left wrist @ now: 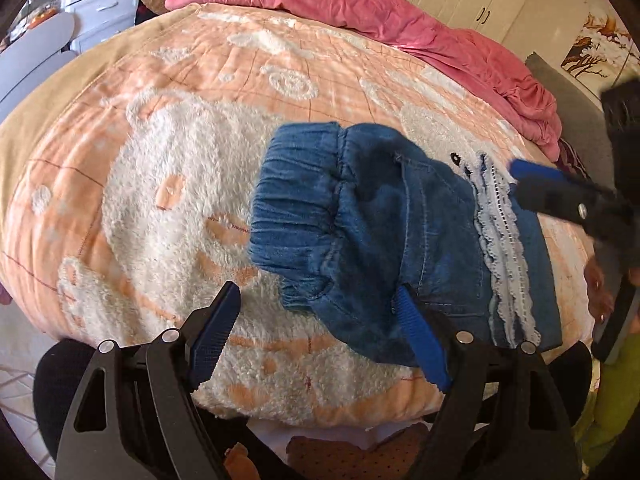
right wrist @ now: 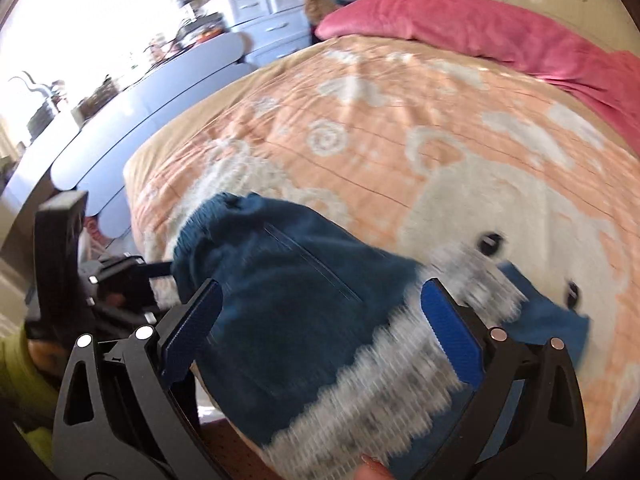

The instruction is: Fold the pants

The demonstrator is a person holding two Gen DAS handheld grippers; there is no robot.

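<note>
On the bed's peach blanket (left wrist: 200, 80) lie the denim pants (left wrist: 360, 220), folded into a short bundle, long axis running from the gathered waistband (left wrist: 296, 200) across to the lace-trimmed cuffs (left wrist: 504, 248). Left hand-held gripper (left wrist: 320, 336) gapes wide, one blue finger resting against the denim's near edge, gripping nothing. Right hand-held gripper (right wrist: 328, 336) is also spread wide, straddling the blurred lace end; whether it touches the cloth, I can't tell.
</note>
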